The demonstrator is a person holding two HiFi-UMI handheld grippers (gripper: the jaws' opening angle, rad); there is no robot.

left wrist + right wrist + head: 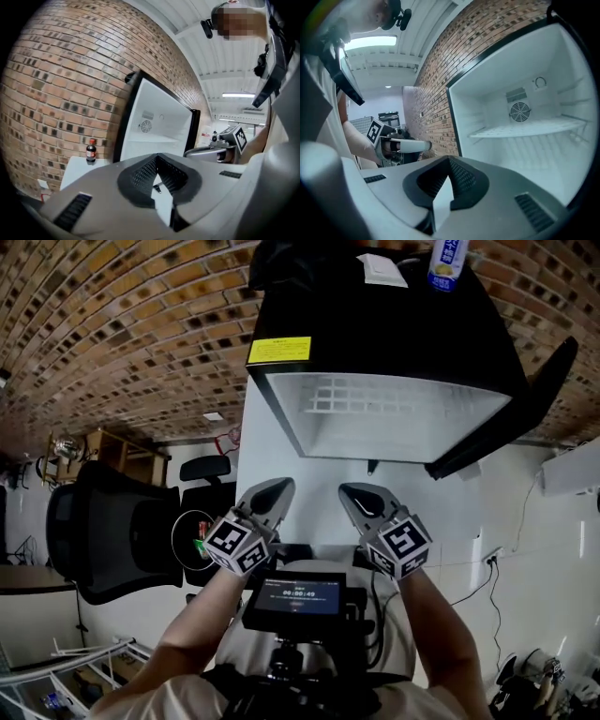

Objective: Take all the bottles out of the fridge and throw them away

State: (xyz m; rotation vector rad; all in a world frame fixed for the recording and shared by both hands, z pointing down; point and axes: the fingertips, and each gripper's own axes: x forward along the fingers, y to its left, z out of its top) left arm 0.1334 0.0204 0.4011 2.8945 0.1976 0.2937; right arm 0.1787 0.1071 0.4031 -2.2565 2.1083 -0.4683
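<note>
Bottle with a red cap stands upright on a white surface beside the open fridge, close to the brick wall. Your left gripper and right gripper hang side by side before the fridge, jaws pressed together on nothing. A black office chair stands off to your left.

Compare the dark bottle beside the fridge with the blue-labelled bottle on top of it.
The dark bottle has a red cap; the blue-labelled bottle is pale with yellow print. The dark bottle stands on a white surface beside the fridge; the blue-labelled bottle sits on its black top, cut off by the frame. Both are outside the fridge, unheld.
</note>
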